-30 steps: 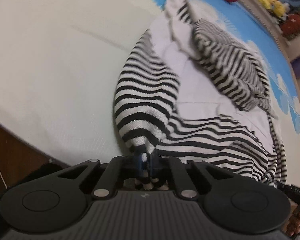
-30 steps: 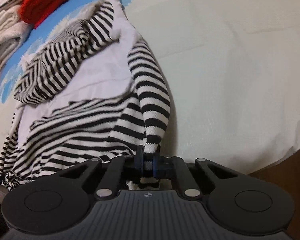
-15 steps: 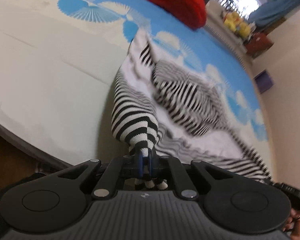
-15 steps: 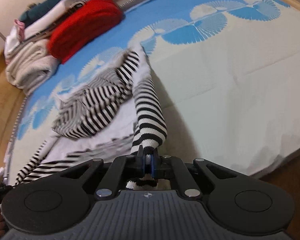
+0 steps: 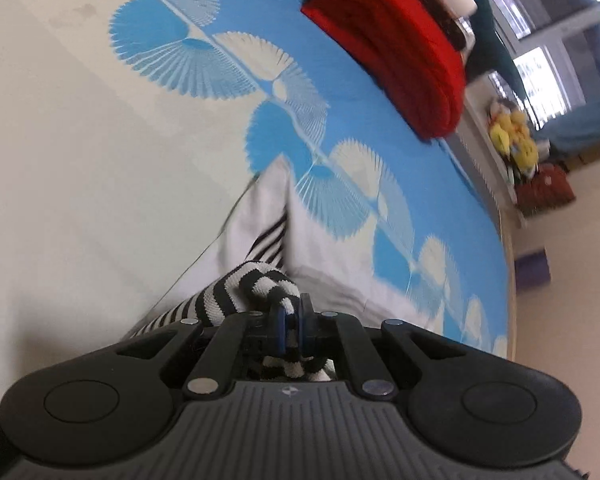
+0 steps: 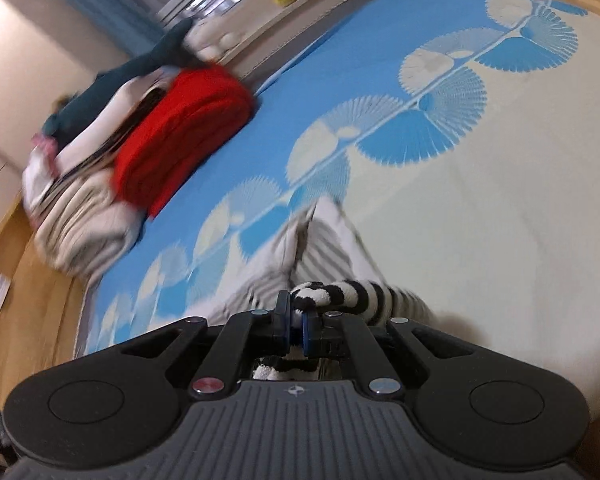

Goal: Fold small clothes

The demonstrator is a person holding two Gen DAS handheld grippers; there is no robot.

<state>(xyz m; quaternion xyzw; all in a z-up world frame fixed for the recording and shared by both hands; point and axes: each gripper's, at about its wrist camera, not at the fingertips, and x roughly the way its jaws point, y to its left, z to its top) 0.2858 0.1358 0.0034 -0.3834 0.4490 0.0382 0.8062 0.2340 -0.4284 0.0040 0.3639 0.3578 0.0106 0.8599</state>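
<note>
Striped knit garment (image 5: 256, 284) stays level only if we move both pinching tongs (image 5: 293, 322) (image 6: 295, 326) evenly toward the red stack (image 6: 180, 136).

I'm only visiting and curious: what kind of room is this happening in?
Probably a bedroom: a blue-and-cream fan-print mat with folded clothes, including a red knit, and plush toys by a window.

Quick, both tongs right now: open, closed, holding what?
Left tongs: closed on the striped garment.
Right tongs: closed on the same striped garment.
</note>
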